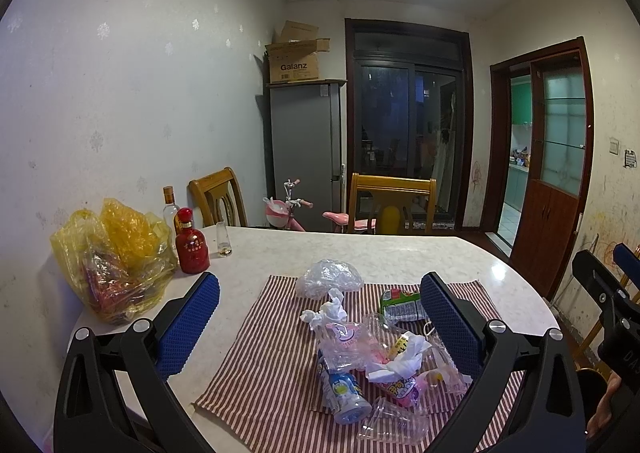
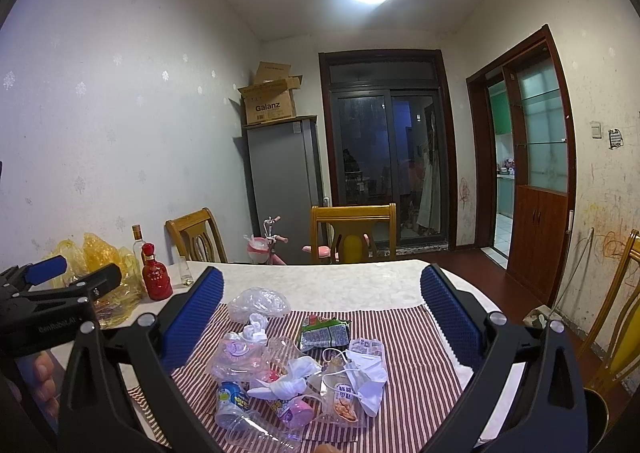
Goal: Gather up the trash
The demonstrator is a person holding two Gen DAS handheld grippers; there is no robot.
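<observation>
Your pale marbled desk point(image 1: 400, 253) fills the lower half of both views. A red-and-white striped cloth point(image 1: 264, 357) lies on its near part. At the left edge of the left wrist view, a crumpled yellow plastic bag point(image 1: 116, 257) sits on the desk against the wall, with a red bottle point(image 1: 192, 243) just beside it.

The trash pile point(image 1: 372, 353) lies on the striped cloth, low and centre in both views. At its far edge is a clear crumpled plastic bag point(image 1: 330, 277). Nearer you are a green snack wrapper point(image 2: 326, 333), a white face mask point(image 2: 368, 373), crumpled white tissue point(image 1: 396, 365), a small blue-labelled bottle point(image 1: 346, 395) lying on its side, and a clear plastic cup point(image 1: 394, 423) tipped over at the near edge.

Your left gripper point(image 1: 320, 313) hangs above the pile with its blue-padded fingers point(image 1: 190, 325) spread wide, holding nothing. Your right gripper point(image 2: 322, 309) does likewise: fingers point(image 2: 450, 317) wide apart, framing the pile, touching none of it. In the right wrist view your left gripper shows at the left edge.
</observation>
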